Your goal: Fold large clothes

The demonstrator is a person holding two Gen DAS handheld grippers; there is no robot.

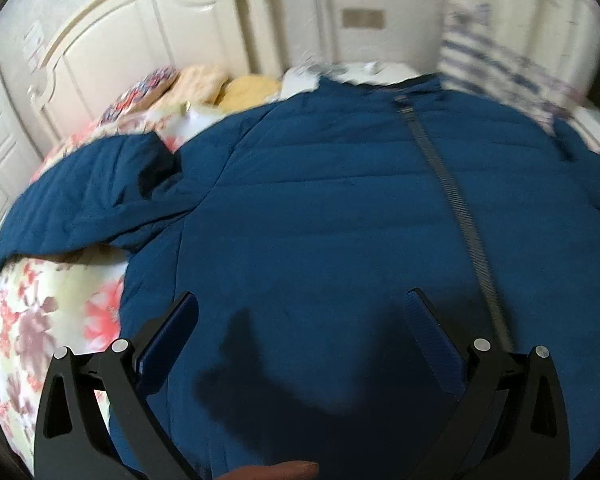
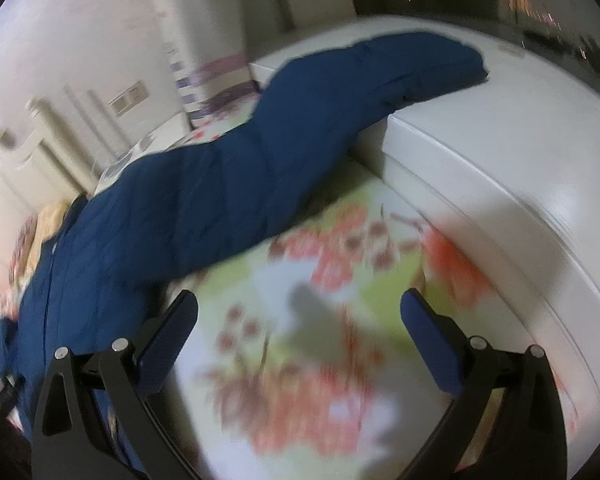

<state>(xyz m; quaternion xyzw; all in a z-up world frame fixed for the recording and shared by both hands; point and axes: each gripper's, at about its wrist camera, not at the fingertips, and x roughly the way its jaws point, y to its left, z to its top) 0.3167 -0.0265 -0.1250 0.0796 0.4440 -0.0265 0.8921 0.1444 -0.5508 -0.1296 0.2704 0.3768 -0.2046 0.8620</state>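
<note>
The left wrist view looks straight down on the body of a dark blue quilted jacket (image 1: 320,200) spread flat on a bed with a floral bedsheet (image 1: 40,320). Its black zipper (image 1: 456,200) runs from the collar toward the lower right, a detail the other view barely shows. The left gripper (image 1: 302,312) hangs over the jacket's lower front with its jaws spread wide and nothing between them; its shadow falls on the cloth. A fingertip (image 1: 284,470) shows at the bottom edge. The jacket's one sleeve (image 1: 88,196) lies out to the left, its end reaching the bed's left side. Beyond the collar lie a patterned pillow (image 1: 140,92), some yellow and white bedding (image 1: 252,88), a cream headboard (image 1: 140,24) and a striped cloth (image 1: 496,64) at the right.

The right wrist view shows what the first cannot: the other sleeve (image 2: 380,76) stretches up and right, off the sheet and onto a white ledge (image 2: 500,168) that borders the bed. The right gripper (image 2: 300,312) is also wide open and empty, hovering over bare floral sheet (image 2: 300,340) just beside the jacket's hem, with open sheet ahead of it as far as the ledge. The frame is blurred, so finer detail is lost.
</note>
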